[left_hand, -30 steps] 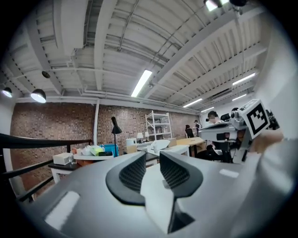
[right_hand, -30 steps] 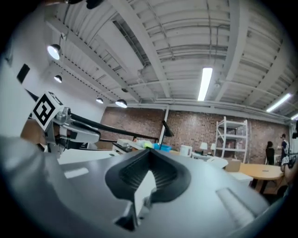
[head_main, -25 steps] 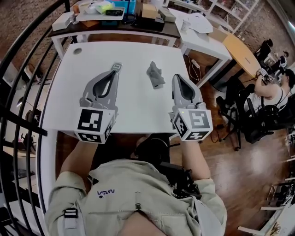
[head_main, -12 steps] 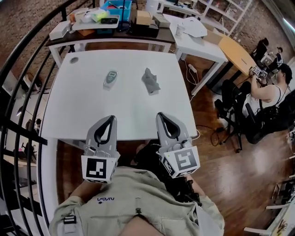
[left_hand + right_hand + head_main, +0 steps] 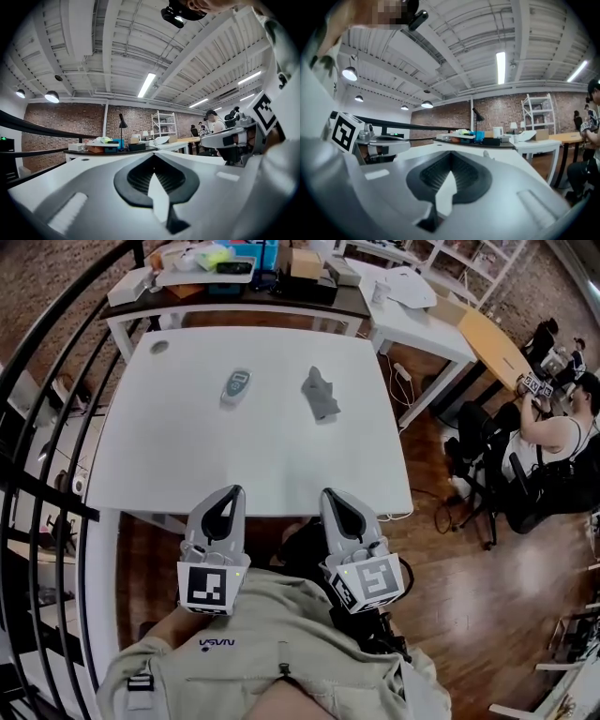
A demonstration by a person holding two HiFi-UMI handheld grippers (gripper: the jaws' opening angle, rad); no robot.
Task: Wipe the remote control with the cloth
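Remote control (image 5: 235, 385) sits upper centre-left on the white table (image 5: 187, 456), cloth (image 5: 322, 395) apart to its right; left gripper (image 5: 231, 493) and right gripper (image 5: 333, 494) closed tight, empty, lower centre: open right, pinch what looks like the cloth's raised fold.

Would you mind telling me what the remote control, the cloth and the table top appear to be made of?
Remote control: probably hard plastic, light grey, smooth rounded shell.
Cloth: soft grey fabric, crumpled into folds.
Table top: smooth matte white sheet, likely laminate; its core does not show.
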